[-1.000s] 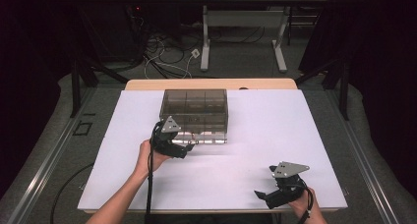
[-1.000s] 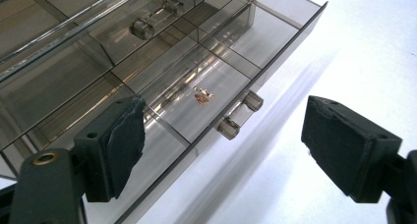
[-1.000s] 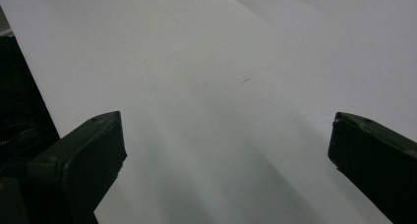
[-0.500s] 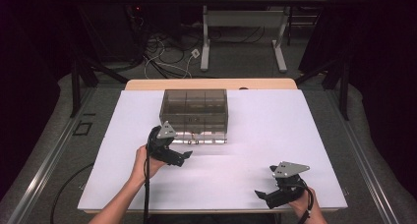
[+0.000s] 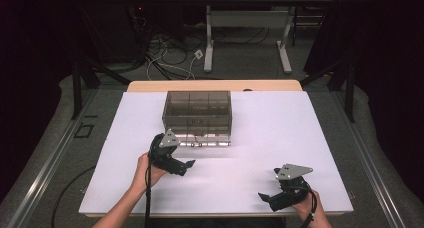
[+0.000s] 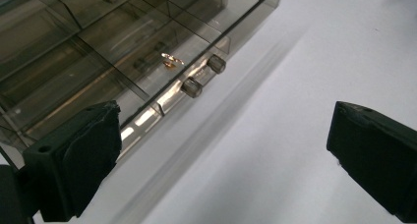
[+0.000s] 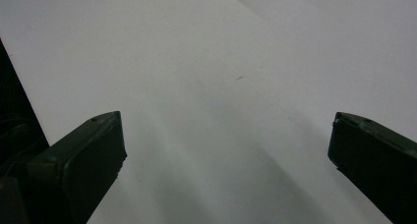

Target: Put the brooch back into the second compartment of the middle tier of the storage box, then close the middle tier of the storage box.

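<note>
Black jaws, left gripper (image 5: 186, 165): spread wide, holding nothing, hovering over the table just in front of the drawer box.
Black jaws, right gripper (image 5: 265, 197): also spread wide and empty, low over the near right of the table, well apart from the box.
Drawer box (image 5: 198, 115): smoky clear plastic, standing toward the far middle of the white table (image 5: 280, 133), drawers all looking shut.
Drawer knobs (image 6: 192, 87): two small stubs on the lower front, beyond the left gripper's jaws.
Inside: a small gold ring (image 6: 170, 60) glints in one compartment.
Step in hand: I'd say the left gripper is lining up on a knob.
Next move: advance, centre one knob between the jaws, narrow them, then pull straight out.
</note>
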`<move>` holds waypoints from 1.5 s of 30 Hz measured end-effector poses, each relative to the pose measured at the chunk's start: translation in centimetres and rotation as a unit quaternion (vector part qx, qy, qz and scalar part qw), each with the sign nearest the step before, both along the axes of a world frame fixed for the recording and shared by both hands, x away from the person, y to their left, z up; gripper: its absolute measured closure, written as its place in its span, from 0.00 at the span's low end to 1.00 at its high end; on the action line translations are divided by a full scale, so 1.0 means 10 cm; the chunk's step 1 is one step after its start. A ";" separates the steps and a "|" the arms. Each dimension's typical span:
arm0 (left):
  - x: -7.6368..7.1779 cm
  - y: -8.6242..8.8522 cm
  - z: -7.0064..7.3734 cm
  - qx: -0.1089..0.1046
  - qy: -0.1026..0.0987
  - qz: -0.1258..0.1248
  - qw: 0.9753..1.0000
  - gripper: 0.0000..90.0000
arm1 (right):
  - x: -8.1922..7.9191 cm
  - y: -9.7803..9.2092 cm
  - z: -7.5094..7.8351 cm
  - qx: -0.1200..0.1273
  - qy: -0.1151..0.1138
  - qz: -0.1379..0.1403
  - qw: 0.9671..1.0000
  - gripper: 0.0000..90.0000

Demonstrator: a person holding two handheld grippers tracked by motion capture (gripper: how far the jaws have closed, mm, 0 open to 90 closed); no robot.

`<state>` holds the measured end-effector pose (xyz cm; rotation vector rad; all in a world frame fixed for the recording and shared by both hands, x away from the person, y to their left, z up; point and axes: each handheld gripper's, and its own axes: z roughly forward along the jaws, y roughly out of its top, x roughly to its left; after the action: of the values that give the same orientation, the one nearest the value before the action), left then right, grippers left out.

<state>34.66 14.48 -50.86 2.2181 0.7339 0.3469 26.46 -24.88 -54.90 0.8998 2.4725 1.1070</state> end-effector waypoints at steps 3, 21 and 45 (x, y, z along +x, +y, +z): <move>-0.01 0.02 -0.01 0.001 -0.001 0.001 1.000 0.00 | 0.01 0.01 -0.01 0.002 0.001 -0.002 1.000 0.00; 0.02 0.00 -0.05 0.009 0.008 -0.004 1.000 0.00 | -0.03 0.01 0.00 0.000 0.005 0.003 1.000 0.00; 0.03 -0.02 -0.09 0.027 0.018 0.011 0.999 0.20 | -0.03 0.01 0.00 -0.002 0.005 0.011 1.000 0.00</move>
<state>35.00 14.24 -51.79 2.2735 0.7774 0.3423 26.11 -24.76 -54.92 0.8806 2.4982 1.1077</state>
